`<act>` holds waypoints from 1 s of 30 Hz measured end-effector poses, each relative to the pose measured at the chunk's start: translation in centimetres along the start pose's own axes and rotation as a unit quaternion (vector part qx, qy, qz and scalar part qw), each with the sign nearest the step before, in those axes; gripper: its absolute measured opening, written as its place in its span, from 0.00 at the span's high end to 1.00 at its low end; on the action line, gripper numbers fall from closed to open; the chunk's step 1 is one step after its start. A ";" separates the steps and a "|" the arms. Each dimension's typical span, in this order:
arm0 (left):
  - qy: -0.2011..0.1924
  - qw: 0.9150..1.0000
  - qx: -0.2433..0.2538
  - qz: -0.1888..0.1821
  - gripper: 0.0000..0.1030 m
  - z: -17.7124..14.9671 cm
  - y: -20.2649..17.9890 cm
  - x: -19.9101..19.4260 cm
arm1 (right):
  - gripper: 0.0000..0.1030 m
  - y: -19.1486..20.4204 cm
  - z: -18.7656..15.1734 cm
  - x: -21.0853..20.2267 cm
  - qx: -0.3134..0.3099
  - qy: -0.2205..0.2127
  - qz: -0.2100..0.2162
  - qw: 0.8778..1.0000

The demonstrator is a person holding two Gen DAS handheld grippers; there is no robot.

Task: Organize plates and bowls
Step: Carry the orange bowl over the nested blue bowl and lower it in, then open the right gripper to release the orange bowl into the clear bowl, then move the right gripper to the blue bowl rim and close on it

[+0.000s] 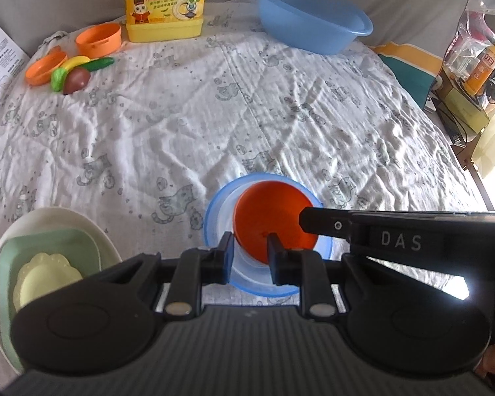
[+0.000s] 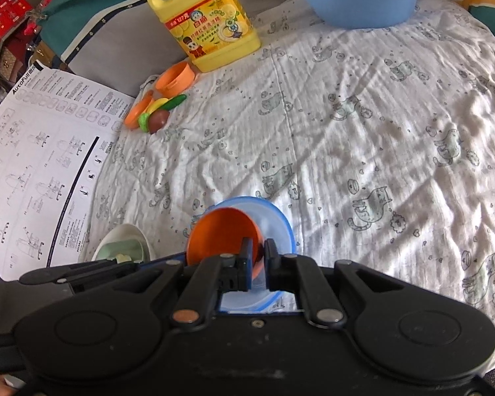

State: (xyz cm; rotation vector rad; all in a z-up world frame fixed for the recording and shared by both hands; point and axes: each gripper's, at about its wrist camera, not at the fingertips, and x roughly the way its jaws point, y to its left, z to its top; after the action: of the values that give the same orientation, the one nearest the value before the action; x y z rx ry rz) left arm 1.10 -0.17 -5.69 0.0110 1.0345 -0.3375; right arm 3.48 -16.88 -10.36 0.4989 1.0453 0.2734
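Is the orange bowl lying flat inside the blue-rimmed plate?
No. The orange bowl is tilted, its rim pinched by the right gripper over the blue-rimmed plate.

glossy plastic bowl (image 1: 274, 217) (orange), crinkled cloth (image 1: 214, 115)

The left tongs (image 1: 250, 252) hang low with their jaws spread apart, gripping nothing. The right tongs (image 2: 258, 257) reach in from the right (jaws nearly closed), pinching a thin rim.
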 end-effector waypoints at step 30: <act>-0.083 0.994 -0.073 0.020 0.01 -1.5 4.2 -5.3 | 0.00 0.1 0.4 -4.5 -0.004 -0.064 -0.017 0.998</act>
State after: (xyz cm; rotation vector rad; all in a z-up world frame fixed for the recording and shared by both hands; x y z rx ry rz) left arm -1.47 5.50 -2.62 -0.1257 0.8909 -0.2224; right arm 1.68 -18.93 -6.75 0.4845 0.9271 0.2128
